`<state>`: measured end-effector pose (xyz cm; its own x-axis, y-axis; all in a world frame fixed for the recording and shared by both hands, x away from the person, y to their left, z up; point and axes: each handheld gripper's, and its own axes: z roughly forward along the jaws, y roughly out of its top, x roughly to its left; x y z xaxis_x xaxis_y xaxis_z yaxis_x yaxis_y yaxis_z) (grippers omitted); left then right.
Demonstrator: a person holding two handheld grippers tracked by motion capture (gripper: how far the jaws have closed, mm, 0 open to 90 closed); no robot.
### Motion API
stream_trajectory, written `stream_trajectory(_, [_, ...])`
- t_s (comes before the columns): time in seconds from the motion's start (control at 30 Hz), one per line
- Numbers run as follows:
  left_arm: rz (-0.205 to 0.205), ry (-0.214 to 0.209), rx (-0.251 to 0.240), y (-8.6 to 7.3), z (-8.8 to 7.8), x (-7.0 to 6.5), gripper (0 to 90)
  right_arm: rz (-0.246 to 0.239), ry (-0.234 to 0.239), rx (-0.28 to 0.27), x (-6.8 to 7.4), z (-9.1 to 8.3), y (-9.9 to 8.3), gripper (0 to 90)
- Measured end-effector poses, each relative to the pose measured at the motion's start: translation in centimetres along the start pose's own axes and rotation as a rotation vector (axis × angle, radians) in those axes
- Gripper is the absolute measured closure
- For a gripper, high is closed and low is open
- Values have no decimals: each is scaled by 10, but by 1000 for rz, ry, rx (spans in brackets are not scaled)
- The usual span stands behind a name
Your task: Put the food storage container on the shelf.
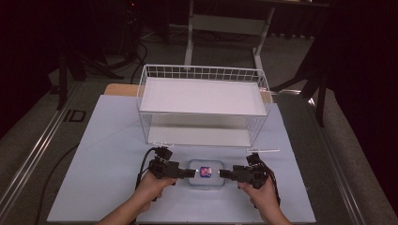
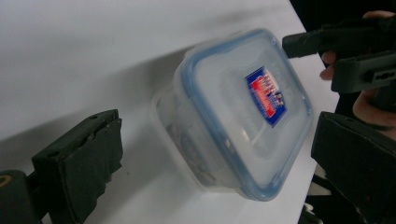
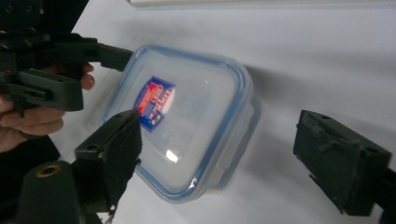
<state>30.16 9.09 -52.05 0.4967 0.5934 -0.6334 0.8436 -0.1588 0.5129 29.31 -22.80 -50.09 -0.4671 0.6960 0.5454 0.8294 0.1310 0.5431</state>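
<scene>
A clear plastic food container (image 1: pixel 205 173) with a blue-rimmed lid and a red-and-blue label sits on the pale table top (image 1: pixel 103 159) near the front. My left gripper (image 1: pixel 189 173) meets its left side and my right gripper (image 1: pixel 223 174) its right side, tips facing each other. In the left gripper view the container (image 2: pixel 238 116) lies between the wide-apart jaws of the open left gripper (image 2: pixel 217 140), with a gap at the left jaw. The right gripper (image 3: pixel 219 144) is likewise open, its jaws straddling the container (image 3: pixel 187 116). Each view shows the other gripper farther off.
A white wire basket rack (image 1: pixel 204 75) with a white shelf on top and a second level below stands just behind the container. A thin white bar (image 1: pixel 263 150) lies at its front foot. Dark floor and table legs surround the table.
</scene>
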Motion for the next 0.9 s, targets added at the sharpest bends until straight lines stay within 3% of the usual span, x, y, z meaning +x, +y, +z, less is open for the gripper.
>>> stream_trajectory(0.03, [0, 0, 0, 0, 0, 0, 41, 0, 0, 0, 0, 0, 0, 164])
stream_trajectory(0.07, [-35, -5, 5, -2, 3, 3, 41, 21, 16, 15, -2, 2, 0, 179])
stream_trajectory(0.13, [-60, -12, 13, -2, 5, 6, 63, 84, 51, 40, -8, 8, -1, 210])
stream_trajectory(0.23, [-97, -14, 14, -4, 6, 9, 145, 122, 72, 55, -13, 11, -1, 235])
stream_trajectory(0.33, [-122, -28, 28, -5, 7, 11, 180, 172, 104, 81, -16, 15, -2, 257])
stream_trajectory(0.5, [-141, -67, 30, -8, 7, 13, 335, 234, 150, 107, -20, 20, -6, 324])
stream_trajectory(0.57, [-139, -90, 29, -8, 7, 13, 401, 254, 171, 116, -22, 21, -8, 413])
stream_trajectory(0.63, [-138, -98, 25, -8, 7, 12, 464, 261, 189, 121, -23, 22, -9, 424])
stream_trajectory(0.67, [-106, -81, 29, -8, 7, 7, 464, 258, 191, 122, -22, 22, -9, 430])
stream_trajectory(0.73, [-92, -69, 39, -6, 7, 4, 459, 257, 186, 122, -21, 20, -9, 446])
stream_trajectory(0.9, [-85, -53, 51, -6, 4, -1, 492, 246, 162, 101, -16, 17, -12, 465])
